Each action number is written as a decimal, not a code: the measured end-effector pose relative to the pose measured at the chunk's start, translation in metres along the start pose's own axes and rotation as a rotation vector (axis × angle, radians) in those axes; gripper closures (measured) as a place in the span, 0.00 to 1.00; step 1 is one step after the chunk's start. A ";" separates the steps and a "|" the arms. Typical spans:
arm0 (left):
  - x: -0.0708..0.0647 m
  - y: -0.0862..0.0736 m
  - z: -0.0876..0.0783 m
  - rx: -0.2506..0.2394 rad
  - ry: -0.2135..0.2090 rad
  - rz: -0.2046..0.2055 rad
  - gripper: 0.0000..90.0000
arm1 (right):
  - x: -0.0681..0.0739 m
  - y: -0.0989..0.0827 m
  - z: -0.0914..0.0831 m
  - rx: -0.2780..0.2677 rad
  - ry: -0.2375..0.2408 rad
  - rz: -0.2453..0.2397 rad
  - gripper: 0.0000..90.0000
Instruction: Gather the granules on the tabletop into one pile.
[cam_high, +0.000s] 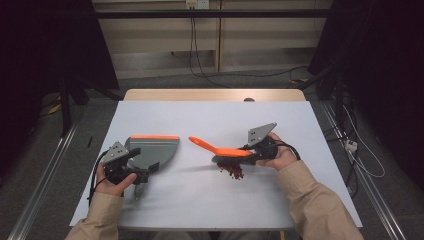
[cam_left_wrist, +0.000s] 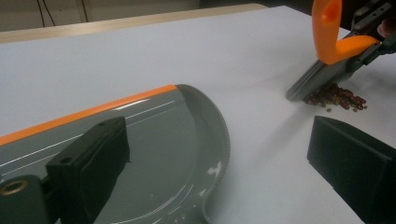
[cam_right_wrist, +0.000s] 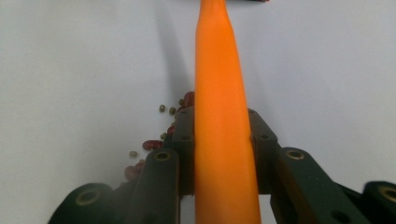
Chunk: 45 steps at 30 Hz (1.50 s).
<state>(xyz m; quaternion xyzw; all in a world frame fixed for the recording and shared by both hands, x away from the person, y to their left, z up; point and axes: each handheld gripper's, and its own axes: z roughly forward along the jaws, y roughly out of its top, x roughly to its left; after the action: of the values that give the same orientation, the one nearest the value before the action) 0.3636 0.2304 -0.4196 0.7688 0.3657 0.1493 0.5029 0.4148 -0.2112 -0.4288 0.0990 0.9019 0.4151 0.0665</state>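
A small heap of dark red beans (cam_high: 233, 171), with a few paler green ones scattered among them, lies on the white counter (cam_high: 210, 200) right of centre, directly under the grey bristles of an orange-backed hand brush (cam_high: 227, 152). The right tool (cam_high: 248, 153) is pinched on the brush, its jaws pressed against both sides of the orange back, while the long handle juts out past them toward the left. Well apart to the left, a grey dustpan (cam_high: 152, 148) with an orange lip lies flat on the counter, its short handle taken by the left tool (cam_high: 141, 175); the jaws look closed on it, though the left gripper view leaves the contact itself unclear. The beans are light, hard and loose, likely to roll or skip if struck briskly, so short, low strokes suit them better than any attempt to pick them up. The brush is stiff plastic and light; holding it close over the bristles, as here, gives firm control. The pan's smooth bowl may slide unless it is held down.
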 end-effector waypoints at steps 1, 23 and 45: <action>0.000 0.000 0.000 0.000 0.000 0.000 0.06 | 0.001 -0.001 0.000 -0.001 -0.002 0.001 0.79; -0.001 0.001 -0.006 0.031 0.003 0.004 0.06 | -0.004 -0.008 -0.021 -0.167 -0.203 0.238 0.79; -0.001 -0.019 -0.015 0.184 0.088 -0.011 0.09 | 0.025 -0.031 -0.037 -0.211 -0.398 0.402 0.79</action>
<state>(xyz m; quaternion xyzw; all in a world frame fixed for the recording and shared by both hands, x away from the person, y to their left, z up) 0.3462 0.2443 -0.4299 0.8025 0.4038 0.1462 0.4143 0.3791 -0.2521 -0.4294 0.3474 0.7854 0.4837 0.1685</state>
